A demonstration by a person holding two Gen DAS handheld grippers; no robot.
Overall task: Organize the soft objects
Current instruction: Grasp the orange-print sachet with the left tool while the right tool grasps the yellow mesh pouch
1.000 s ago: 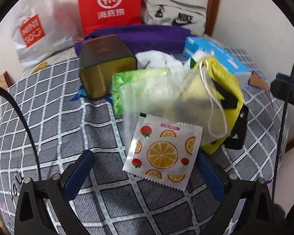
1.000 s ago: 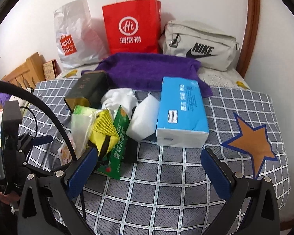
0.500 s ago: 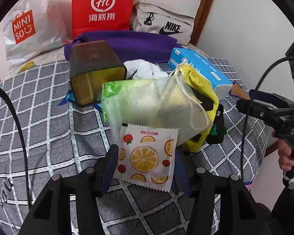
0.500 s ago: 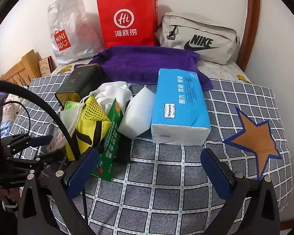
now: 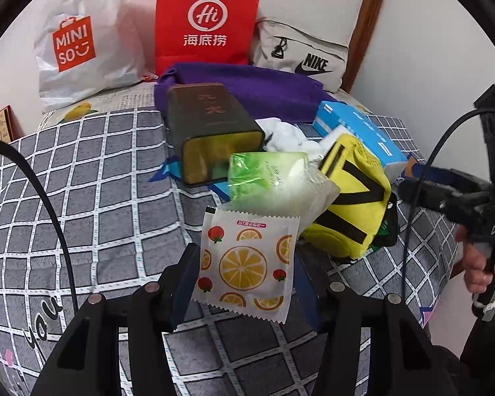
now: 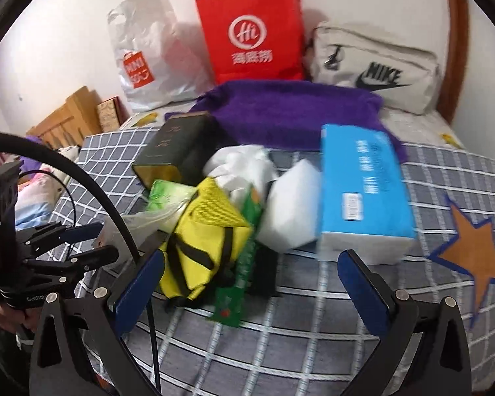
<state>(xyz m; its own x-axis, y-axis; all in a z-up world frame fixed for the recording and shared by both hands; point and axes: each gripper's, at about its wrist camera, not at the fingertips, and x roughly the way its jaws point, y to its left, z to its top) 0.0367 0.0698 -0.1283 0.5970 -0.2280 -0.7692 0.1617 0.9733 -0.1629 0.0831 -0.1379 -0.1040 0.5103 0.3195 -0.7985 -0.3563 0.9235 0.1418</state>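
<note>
Your left gripper (image 5: 244,277) is closed on the fruit-printed sachet (image 5: 246,264), held above the checked bedspread (image 5: 82,204) just in front of the pile; keep the grip steady and lift it clear of the yellow pouch (image 5: 349,198); your right gripper (image 6: 250,283) stands wide and empty.

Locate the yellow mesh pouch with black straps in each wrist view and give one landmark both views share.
Left wrist view: the yellow mesh pouch sits right of centre, beside the fruit-print sachet that the left gripper holds.
Right wrist view: the pouch lies left of centre, just ahead of the open right gripper.
Shared landmark: the red paper bag against the back wall.
</note>
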